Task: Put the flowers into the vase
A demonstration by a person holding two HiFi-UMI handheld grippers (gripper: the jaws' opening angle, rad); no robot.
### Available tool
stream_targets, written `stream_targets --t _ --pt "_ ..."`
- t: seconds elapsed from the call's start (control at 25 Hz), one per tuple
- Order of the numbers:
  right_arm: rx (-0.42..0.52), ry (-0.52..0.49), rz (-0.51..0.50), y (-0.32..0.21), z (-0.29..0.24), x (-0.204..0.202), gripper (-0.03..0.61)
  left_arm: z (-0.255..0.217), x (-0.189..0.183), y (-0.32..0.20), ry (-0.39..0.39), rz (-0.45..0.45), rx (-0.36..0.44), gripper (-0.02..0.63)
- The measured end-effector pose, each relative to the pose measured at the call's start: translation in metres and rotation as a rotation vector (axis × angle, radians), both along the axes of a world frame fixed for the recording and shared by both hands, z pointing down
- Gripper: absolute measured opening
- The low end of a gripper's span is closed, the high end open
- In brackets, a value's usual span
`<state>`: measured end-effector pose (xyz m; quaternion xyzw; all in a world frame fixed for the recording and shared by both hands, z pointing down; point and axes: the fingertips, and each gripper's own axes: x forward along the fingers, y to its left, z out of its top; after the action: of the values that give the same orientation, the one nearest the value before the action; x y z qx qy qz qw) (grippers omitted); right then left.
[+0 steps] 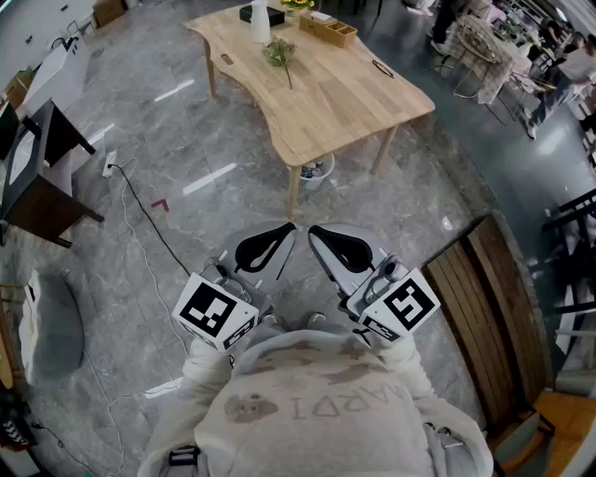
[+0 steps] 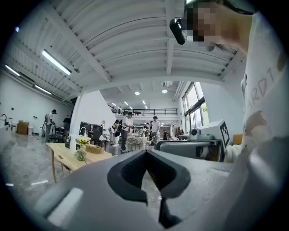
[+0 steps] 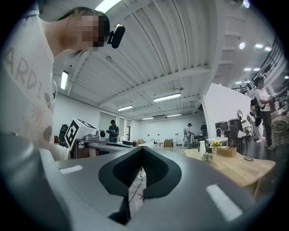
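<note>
A white vase stands at the far end of the light wooden table. Just in front of it a small bunch of flowers lies on the tabletop. My left gripper and right gripper are held close to my chest over the floor, well short of the table, both shut with nothing between the jaws. In the left gripper view the shut left gripper points toward the vase and flowers, far off. The right gripper likewise faces the distant vase and flowers.
A wooden box and a black object sit on the table's far end. A bin stands under the table. A cable crosses the marble floor. A slatted bench is at right, a dark table at left. People stand in the background.
</note>
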<state>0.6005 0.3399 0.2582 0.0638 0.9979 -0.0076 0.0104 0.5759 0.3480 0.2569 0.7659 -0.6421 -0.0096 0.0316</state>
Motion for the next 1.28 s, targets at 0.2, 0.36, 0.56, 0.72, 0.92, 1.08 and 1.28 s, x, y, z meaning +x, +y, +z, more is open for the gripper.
stream_targets --t 0.2,0.36,0.56,0.72,0.92,1.08,1.28 --pt "0.003 0.005 -0.004 0.003 0.001 0.0 0.02 0.001 0.001 0.001 0.002 0.003 -0.001 0.0" --pt "0.006 0.003 0.0 0.005 -0.001 0.002 0.02 -0.002 0.003 0.001 -0.003 0.012 0.003 0.0" --pt "0.006 0.006 0.006 0.007 0.001 0.002 0.02 0.0 0.006 0.001 -0.005 0.023 0.007 0.0" --pt "-0.016 -0.003 0.009 0.009 -0.002 -0.003 0.021 0.0 0.0 0.004 -0.006 0.019 -0.005 0.0" --pt "-0.021 0.006 0.012 0.019 -0.003 -0.024 0.021 0.002 -0.022 0.015 -0.009 0.032 0.004 0.0" --pt "0.007 -0.002 0.055 0.025 -0.003 -0.037 0.026 -0.003 -0.046 0.031 0.017 0.045 0.033 0.0" --pt "0.016 0.007 0.074 0.027 -0.003 -0.046 0.025 -0.006 -0.071 0.035 -0.006 0.039 0.047 0.0"
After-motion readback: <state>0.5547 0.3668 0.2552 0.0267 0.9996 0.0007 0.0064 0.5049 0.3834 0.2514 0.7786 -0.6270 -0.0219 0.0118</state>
